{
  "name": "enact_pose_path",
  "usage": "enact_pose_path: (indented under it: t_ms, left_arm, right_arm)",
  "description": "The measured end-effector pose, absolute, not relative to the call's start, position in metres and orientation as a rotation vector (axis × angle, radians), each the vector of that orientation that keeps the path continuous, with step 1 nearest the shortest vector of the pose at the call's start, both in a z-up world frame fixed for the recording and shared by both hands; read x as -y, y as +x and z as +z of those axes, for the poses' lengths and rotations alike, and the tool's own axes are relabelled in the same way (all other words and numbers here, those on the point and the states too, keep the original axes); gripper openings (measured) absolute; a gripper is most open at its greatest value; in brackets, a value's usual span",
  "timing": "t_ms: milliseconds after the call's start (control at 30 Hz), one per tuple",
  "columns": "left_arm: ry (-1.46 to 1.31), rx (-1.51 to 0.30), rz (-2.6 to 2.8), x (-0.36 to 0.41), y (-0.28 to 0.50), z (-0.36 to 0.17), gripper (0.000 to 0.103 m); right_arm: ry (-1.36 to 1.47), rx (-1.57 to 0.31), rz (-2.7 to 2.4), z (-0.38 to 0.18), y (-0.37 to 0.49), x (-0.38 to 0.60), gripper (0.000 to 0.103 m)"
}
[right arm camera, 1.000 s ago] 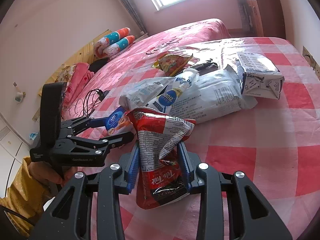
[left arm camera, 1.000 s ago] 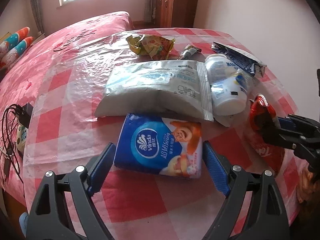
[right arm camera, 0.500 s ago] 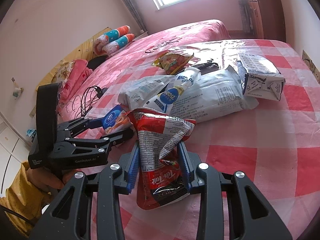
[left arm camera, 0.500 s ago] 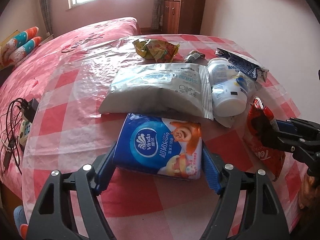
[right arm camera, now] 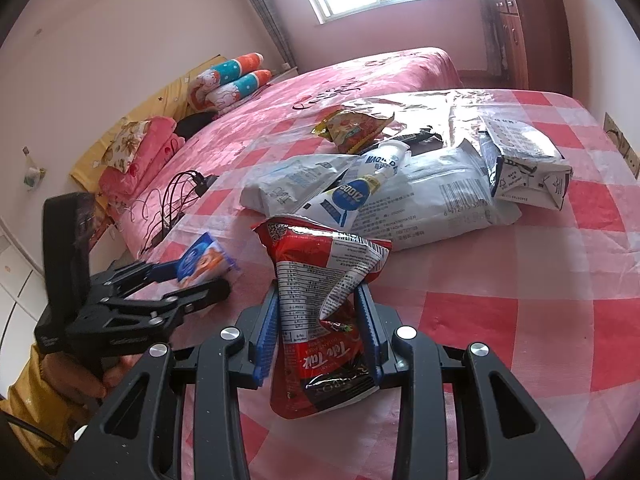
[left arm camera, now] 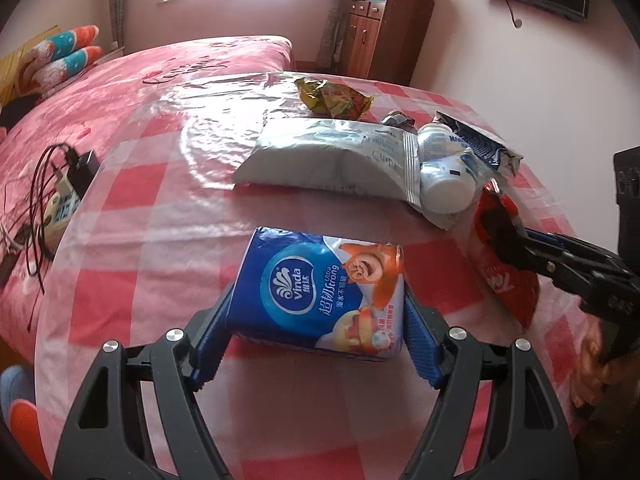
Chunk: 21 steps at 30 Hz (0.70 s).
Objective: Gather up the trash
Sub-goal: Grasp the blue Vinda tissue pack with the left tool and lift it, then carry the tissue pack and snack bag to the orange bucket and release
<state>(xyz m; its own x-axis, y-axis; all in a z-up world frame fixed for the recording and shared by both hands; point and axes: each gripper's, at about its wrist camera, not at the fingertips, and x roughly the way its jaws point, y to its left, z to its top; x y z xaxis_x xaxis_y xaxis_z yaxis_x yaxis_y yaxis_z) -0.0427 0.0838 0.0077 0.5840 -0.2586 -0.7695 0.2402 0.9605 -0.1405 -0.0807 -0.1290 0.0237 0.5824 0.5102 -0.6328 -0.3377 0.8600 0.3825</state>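
Left wrist view has the left claw clamped on a blue tissue pack, raised off the checked surface. The right claw grips a red snack bag. So 2 pieces are in hand, judged as early progress: a grey pouch, white bottle, yellow wrapper and carton remain. No bin shows in either view. Only the right wrist view reveals the carton's printed face and the bag's crumpled top.

Bed, wooden cabinet, tangled cables
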Motion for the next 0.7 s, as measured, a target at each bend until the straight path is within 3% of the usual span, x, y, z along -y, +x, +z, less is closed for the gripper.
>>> enact_pose_path:
  t_ms: [700]
  left_arm:
    - [-0.148,-0.867,-0.156,-0.172,-0.096,0.019,0.076]
  right_arm:
    - [0.271,-0.827,0.558,0.033,-0.089,0.091,0.037]
